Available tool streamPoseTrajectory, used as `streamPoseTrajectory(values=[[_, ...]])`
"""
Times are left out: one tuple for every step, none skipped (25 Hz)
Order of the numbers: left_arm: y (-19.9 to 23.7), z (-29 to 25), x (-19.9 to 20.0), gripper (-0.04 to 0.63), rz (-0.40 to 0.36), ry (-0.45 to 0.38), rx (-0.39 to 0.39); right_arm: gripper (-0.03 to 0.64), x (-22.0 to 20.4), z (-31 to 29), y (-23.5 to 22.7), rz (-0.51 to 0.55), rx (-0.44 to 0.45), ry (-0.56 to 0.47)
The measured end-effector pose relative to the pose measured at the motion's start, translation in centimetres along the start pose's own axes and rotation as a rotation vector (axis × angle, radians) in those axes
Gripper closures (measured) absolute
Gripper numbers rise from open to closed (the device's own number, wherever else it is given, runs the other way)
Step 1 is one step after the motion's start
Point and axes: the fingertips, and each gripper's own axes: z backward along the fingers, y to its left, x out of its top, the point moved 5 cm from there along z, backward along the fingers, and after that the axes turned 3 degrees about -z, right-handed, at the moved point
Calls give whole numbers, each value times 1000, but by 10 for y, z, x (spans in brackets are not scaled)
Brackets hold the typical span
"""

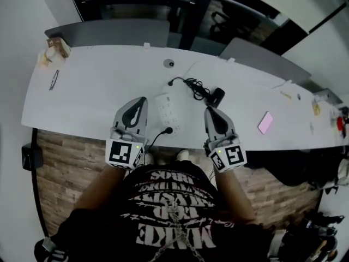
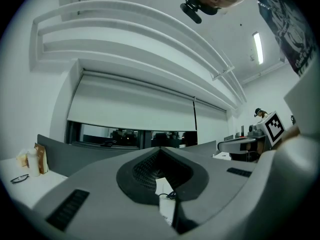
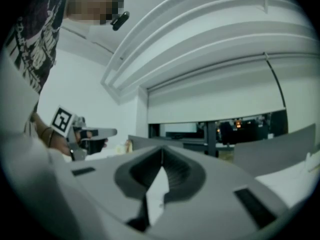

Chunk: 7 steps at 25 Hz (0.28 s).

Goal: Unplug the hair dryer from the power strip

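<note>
A white power strip [image 1: 168, 111] lies on the white table [image 1: 98, 91], straight ahead of me. A black plug [image 1: 168, 130] sits at its near end, and its cord runs off the table's front edge. The black hair dryer [image 1: 217, 96] lies to the strip's right with its cord [image 1: 193, 84] bunched beside the strip's far end; whether that cord is plugged in I cannot tell. My left gripper [image 1: 144, 100] hovers left of the strip, shut and empty. Right of the strip, my right gripper [image 1: 208, 110] is shut on nothing. The strip [image 2: 165, 190] shows below the left jaws.
A pink flat object [image 1: 265, 122] lies at the right. Glasses [image 1: 54, 79] and a cup with snacks [image 1: 52, 51] sit at the far left. Grey dividers [image 1: 109, 33] line the back edge, with a round cable port [image 1: 169, 63] in the tabletop.
</note>
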Motion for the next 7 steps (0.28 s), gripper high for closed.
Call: streamPoseTrajectory(values=[[1,0,-2,572,7,2,-12,581,0,0,2,0,-10,2],[2,0,-3,572,12,4,-22,581,0,-1,5,2,-17,3],[3,1,-5,572,15,6,-30,581,0,-2,7,5,-22,5],[4,1,-7,572,17,8,-37,581,0,-2,9,7,-27,8],[6,2,-9,572,20,9,-43,581,-1,-3,12,8,-31,11],[8,2,-11,572,24,12,-47,581,-2,-4,14,10,-35,15],[11,3,-12,572,28,14,-51,581,-2,-5,16,11,-40,18]])
